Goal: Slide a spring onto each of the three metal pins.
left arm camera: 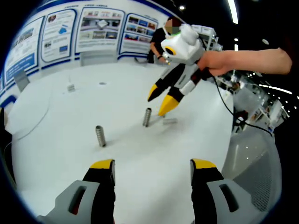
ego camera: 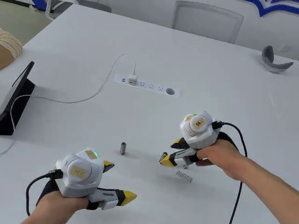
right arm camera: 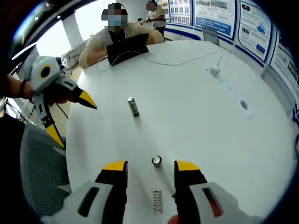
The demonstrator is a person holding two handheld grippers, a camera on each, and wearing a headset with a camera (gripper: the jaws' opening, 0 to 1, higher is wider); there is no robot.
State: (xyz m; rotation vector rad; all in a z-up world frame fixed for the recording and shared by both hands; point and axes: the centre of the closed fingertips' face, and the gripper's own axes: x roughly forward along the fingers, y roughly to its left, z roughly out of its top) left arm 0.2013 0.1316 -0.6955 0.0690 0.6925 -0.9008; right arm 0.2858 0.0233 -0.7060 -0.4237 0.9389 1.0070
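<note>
An upright metal pin with a spring around it [ego camera: 123,148] [left arm camera: 100,135] [right arm camera: 133,106] stands on the white table between the two grippers. A second pin [left arm camera: 147,116] [right arm camera: 156,161] stands just ahead of my right gripper's tips, seen from above in the right gripper view. A loose spring [ego camera: 184,176] [left arm camera: 169,121] [right arm camera: 158,201] lies flat beneath the right gripper. My right gripper [ego camera: 170,151] [right arm camera: 151,167] [left arm camera: 166,100] is open and empty, its tips pointing down at the second pin. My left gripper [ego camera: 118,181] [left arm camera: 152,165] [right arm camera: 70,112] is open and empty, at the near left.
A white power strip [ego camera: 147,85] with a plug and cable lies mid-table. A dark tablet [ego camera: 16,100] stands at the left edge. A grey curved object [ego camera: 275,60] rests far right. A chair [ego camera: 208,18] is behind the table. A seated person [right arm camera: 126,44] faces a laptop.
</note>
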